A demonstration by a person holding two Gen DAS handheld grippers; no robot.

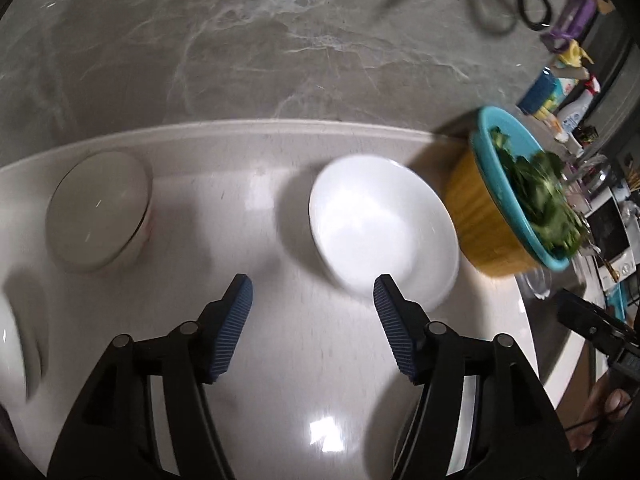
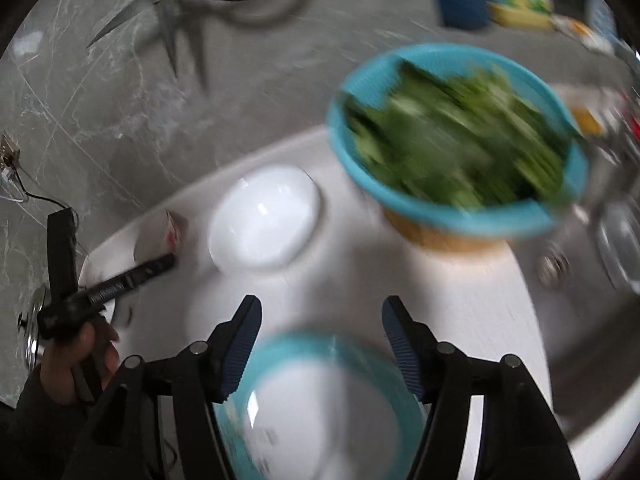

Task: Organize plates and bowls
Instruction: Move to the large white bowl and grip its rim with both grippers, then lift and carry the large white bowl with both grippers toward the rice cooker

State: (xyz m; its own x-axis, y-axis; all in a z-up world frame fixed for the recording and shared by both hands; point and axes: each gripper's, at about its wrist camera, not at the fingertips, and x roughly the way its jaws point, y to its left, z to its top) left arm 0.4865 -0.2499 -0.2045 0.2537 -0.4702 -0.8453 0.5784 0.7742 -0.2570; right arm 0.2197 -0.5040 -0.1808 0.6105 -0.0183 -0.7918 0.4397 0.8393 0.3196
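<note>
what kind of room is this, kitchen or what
Most likely a home kitchen: a bowl of leafy greens on a white table, a grey marble-look counter with kitchen scissors, and a microwave-like appliance.

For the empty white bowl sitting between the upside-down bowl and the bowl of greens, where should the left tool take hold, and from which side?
Grip the rim of the white bowl on its near edge, coming down from above with one finger inside and one outside. It sits upright and empty with a thin, open lip, and that near edge faces the open left tool. The far right side is crowded by the bowl of greens.
</note>
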